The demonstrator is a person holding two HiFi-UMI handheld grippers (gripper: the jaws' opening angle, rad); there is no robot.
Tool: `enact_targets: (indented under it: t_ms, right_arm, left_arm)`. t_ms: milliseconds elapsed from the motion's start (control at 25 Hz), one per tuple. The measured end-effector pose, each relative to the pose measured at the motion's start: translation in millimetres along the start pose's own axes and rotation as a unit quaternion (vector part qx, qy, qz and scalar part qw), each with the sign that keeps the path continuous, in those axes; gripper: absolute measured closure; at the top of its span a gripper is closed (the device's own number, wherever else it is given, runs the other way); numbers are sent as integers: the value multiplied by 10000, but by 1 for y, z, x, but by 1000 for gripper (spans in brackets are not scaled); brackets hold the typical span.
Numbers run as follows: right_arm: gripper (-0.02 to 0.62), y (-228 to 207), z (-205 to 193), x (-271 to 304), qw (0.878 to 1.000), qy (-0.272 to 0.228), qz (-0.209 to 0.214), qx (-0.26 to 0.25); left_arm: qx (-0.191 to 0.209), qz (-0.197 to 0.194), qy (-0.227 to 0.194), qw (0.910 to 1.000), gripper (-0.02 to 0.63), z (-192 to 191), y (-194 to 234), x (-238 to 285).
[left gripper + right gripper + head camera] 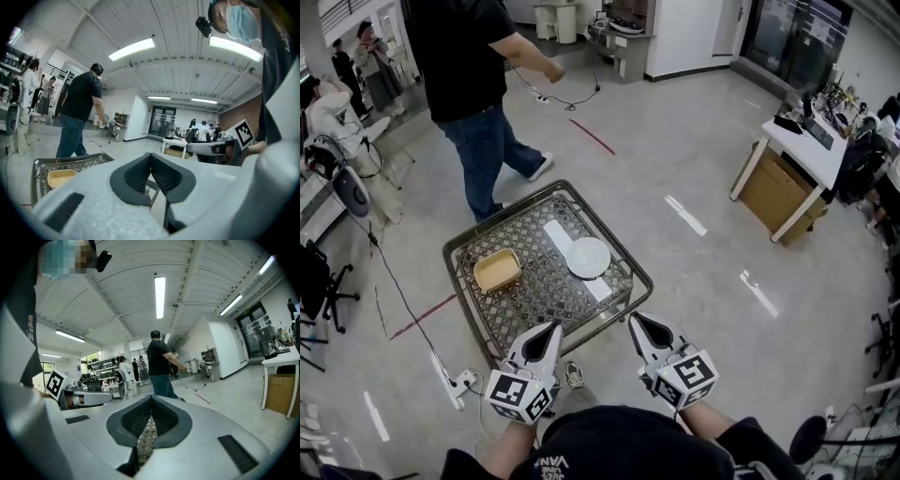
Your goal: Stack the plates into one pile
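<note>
Both the left gripper (553,328) and right gripper (636,321) hang shut and empty off the table's (450,253) near edge, white plate (587,257) mid-table, tan dish (498,270) apart leftward: stacking seemingly unstarted, needing opened jaws reaching in.

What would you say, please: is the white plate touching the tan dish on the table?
Apart: the head view shows bare tabletop between the white plate and the tan dish.
</note>
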State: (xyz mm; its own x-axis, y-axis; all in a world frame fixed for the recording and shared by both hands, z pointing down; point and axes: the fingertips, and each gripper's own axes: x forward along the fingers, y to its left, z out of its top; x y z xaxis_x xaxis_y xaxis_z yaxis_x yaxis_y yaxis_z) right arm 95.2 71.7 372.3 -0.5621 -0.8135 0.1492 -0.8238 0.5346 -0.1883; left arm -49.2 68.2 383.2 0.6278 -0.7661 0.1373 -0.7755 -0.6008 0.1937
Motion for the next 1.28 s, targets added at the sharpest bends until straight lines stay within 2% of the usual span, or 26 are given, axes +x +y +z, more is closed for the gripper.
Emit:
enact_targets:
  t_ms: [240, 600, 720, 880, 1280]
  right_arm:
    - [595, 7, 4, -53, 9998, -190, 57, -31]
    - [595, 17, -10, -110, 9998, -140, 122, -55]
    - [595, 18, -11, -122, 9999, -54, 100, 18]
    - [595, 23, -20, -134, 9995, -3, 304, 97]
    - [596, 23, -24, -141, 9992, 49, 380, 77]
  left_arm:
    - [33, 219, -155, 9996, 586, -1, -37, -36]
    - [-94, 305, -237, 9992, 586, -19, -86, -65]
    - [-102, 316, -273, 9991, 586, -21, -100, -70]
    - [-64, 306, -304, 9990, 586, -19, -114, -77]
    - [-56, 285, -233, 9993, 586, -24, -129, -78]
